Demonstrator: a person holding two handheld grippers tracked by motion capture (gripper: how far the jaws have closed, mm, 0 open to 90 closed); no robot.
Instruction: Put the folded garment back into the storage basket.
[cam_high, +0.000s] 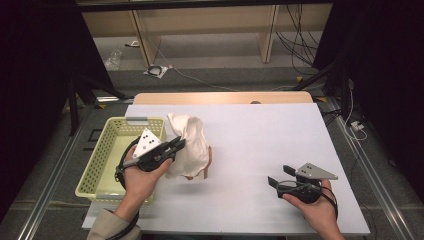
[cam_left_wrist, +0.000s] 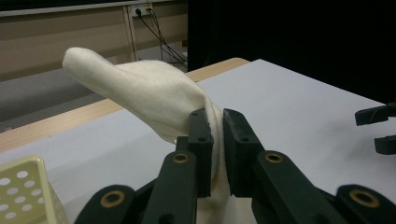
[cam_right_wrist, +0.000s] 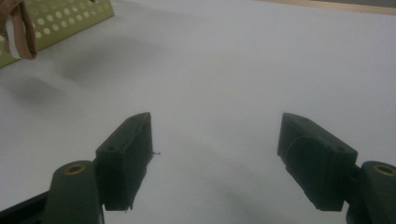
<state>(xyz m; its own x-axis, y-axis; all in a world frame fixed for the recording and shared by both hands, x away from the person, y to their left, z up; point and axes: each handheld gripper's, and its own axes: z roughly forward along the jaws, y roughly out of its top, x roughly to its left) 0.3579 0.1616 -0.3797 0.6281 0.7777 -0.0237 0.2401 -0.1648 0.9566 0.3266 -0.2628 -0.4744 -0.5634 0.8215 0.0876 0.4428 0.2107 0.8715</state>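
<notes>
A cream-white cloth with a brown edge hangs lifted above the white table, just right of the yellow basket. My left gripper is shut on it. In the left gripper view the cloth is pinched between the two black jaws of that gripper and sticks up and away to the left. My right gripper rests low over the table at the right front, open, with nothing between its jaws. In its own view the right gripper has bare table between the jaws.
The perforated yellow basket stands at the table's left edge and looks empty. The table's wooden far edge borders a floor with cables and shelving. Black curtains stand on both sides.
</notes>
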